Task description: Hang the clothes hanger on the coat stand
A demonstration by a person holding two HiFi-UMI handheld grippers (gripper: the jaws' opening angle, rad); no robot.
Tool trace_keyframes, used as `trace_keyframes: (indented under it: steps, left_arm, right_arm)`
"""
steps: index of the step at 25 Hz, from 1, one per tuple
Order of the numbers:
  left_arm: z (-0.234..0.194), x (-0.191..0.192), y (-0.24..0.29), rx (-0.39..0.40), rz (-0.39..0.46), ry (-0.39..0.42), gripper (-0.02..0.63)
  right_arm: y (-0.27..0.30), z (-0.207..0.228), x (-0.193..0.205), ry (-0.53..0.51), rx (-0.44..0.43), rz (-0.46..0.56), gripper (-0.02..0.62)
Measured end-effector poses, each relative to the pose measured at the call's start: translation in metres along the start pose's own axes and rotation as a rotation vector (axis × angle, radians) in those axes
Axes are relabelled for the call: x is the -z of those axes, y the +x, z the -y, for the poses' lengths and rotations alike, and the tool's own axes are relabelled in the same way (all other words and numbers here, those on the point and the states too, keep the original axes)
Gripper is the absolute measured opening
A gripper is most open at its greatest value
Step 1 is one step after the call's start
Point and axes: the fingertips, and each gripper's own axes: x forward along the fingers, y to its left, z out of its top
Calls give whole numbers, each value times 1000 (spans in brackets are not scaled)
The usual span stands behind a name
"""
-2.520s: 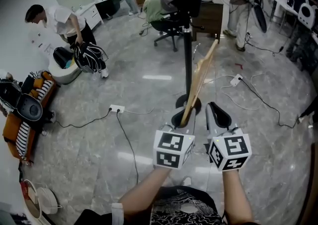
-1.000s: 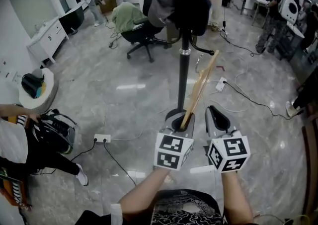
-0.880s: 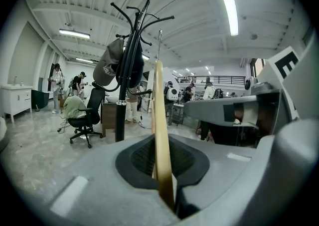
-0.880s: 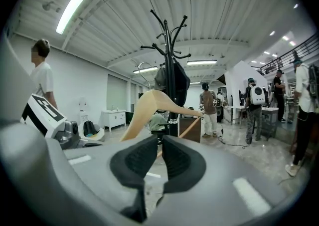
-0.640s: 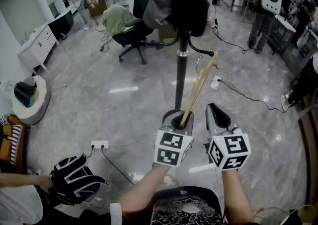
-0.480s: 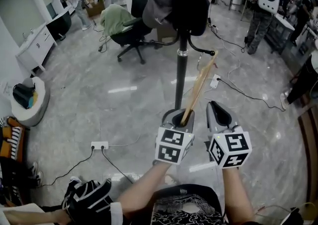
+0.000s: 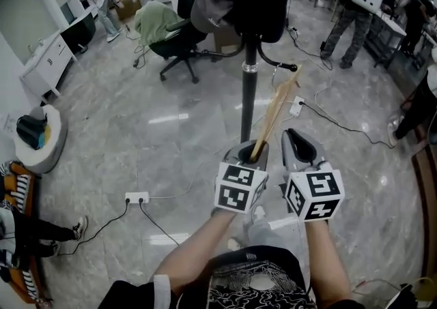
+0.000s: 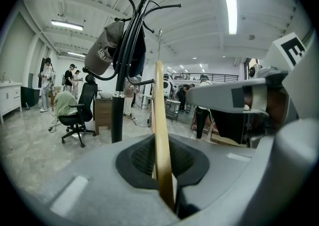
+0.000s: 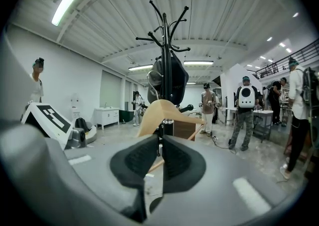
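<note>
— Where is the hanger?
— Clamped in the left gripper, tilted up, just beside the stand.
— And the right gripper?
— Jaws together, holding nothing, beside the left.

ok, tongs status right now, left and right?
Left tongs: closed on the wooden clothes hanger.
Right tongs: closed, empty.

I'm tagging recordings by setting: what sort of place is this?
Probably an open-plan office or lab workspace: a wheeled office chair draped with clothing, a power strip with its cable trailing over the polished floor, and a coat stand hung with garments.
</note>
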Motion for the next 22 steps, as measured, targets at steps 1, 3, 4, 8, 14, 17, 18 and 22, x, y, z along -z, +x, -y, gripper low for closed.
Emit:
trace_keyframes:
  steps: [1, 3, 4, 8, 14, 17, 18, 22]
  left_arm:
    - [-2, -1, 5, -2, 0, 0, 20]
    - [-7, -2, 13, -8, 2, 1, 20]
    - [-9, -2, 17, -11, 2, 0, 20]
    - [-18, 0, 31, -20, -14, -10, 20]
    - [-29, 2, 53, -19, -32, -9, 20]
    - [-32, 5, 62, -16, -39, -13, 20]
    - [-33, 7, 65, -16, -42, -15, 20]
    - [-41, 9, 75, -22, -55, -16, 20]
  right_arm:
    - [3, 2, 0, -5, -2, 0, 29]
    - [10, 5, 2, -11, -8, -4, 29]
    - [13, 7, 3, -13, -12, -7, 29]
    - [27, 17, 2, -17, -17, -13, 29]
    - [47, 29, 6, -18, -18, -28, 29]
    - [54, 33, 11, -17, -19, -37, 29]
    - [56, 34, 12, -17, -20, -38, 29]
    - [68, 38, 13, -15, -27, -44, 29]
